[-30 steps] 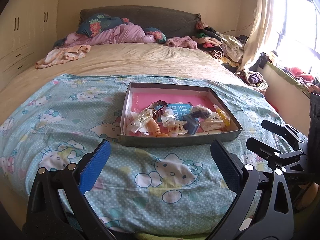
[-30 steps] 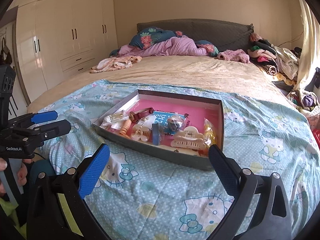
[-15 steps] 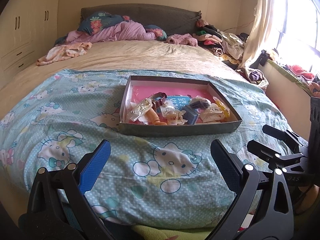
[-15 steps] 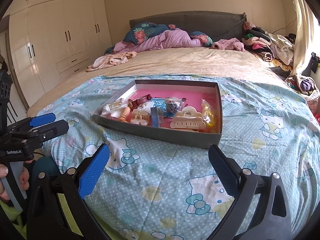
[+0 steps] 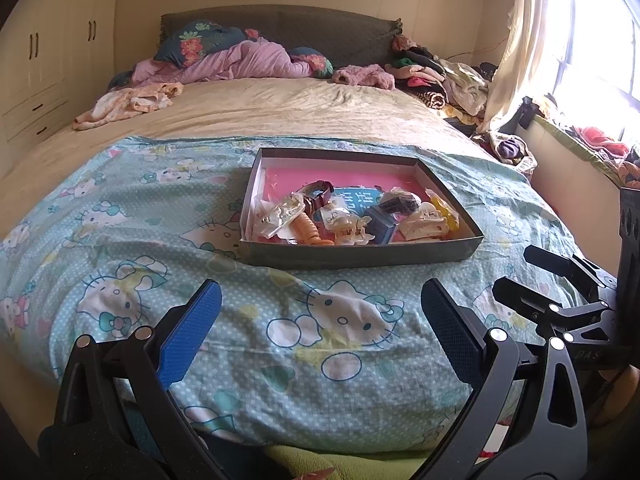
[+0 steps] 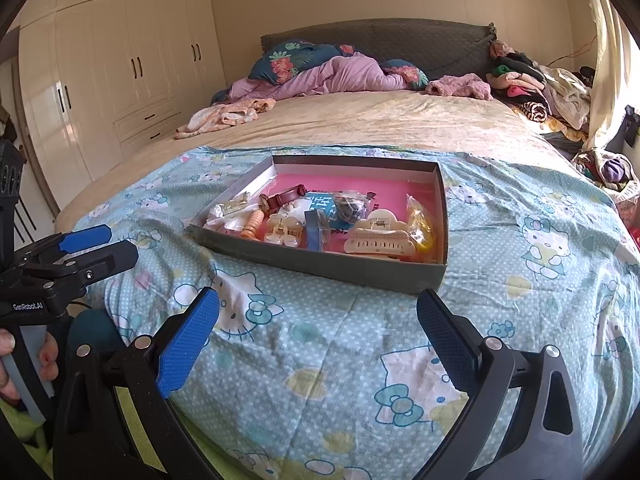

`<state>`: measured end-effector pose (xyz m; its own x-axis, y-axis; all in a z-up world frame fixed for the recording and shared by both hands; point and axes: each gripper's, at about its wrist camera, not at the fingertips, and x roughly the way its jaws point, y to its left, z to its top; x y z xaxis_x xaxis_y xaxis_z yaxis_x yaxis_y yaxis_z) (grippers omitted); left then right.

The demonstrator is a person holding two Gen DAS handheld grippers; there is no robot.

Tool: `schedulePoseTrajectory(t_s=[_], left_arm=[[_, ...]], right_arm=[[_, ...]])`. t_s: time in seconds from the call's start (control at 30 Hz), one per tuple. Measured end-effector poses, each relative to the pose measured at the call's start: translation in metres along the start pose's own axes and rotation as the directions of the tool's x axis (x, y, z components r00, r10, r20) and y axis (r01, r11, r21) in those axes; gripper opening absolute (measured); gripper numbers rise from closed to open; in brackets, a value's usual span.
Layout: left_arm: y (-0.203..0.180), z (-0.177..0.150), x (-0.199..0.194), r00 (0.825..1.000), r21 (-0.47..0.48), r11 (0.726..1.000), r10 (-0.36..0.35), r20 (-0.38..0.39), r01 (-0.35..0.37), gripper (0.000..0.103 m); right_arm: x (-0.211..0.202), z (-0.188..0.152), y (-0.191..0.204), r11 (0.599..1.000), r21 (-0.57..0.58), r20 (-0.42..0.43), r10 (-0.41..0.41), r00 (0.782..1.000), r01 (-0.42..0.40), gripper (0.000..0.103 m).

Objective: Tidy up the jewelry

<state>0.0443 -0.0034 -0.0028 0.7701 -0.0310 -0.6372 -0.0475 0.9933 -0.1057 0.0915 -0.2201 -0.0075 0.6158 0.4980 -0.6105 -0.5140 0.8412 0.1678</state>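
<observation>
A shallow grey box [image 5: 360, 255] [image 6: 320, 266] with a pink floor lies on the light-blue cartoon-cat blanket. Inside it are a maroon-strapped watch [image 5: 318, 194] [image 6: 286, 197], an orange spiral hair tie [image 5: 310, 232] [image 6: 253, 225], a cream claw clip [image 5: 424, 225] [image 6: 380, 240], a smaller pale clip [image 5: 352, 231] [image 6: 285, 230], a blue card [image 5: 354, 197], a yellow item in plastic [image 6: 422, 228] and bagged pieces [image 5: 282, 214]. My left gripper [image 5: 318, 308] is open, held short of the box over the blanket. My right gripper [image 6: 318, 312] is open too, just before the box's near right corner, with nothing between its fingers.
The blanket [image 5: 120, 240] covers the near half of a beige bed [image 5: 280, 108]. Pillows and a purple duvet [image 5: 240, 60] are piled at the headboard, clothes [image 5: 436, 76] at the far right. White wardrobes [image 6: 100, 80] stand on the left, a window [image 5: 600, 40] on the right.
Both grippers have dropped lower and drawn back a little toward the bed's foot, so the box looks flatter and farther up. Both stay open; the box's contents have not moved.
</observation>
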Motion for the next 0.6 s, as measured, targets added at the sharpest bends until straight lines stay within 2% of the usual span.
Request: schedulePoseTrajectory(t_s=[0.6], left_arm=[[0.0002,0.0001,-0.0008,1.0,-0.001,1.0,0.0,-0.003,0.0,0.093]], right_arm=[[0.0002,0.001,0.0022,1.0,-0.002,-0.007,0.004,1.0,-0.004,0.098]])
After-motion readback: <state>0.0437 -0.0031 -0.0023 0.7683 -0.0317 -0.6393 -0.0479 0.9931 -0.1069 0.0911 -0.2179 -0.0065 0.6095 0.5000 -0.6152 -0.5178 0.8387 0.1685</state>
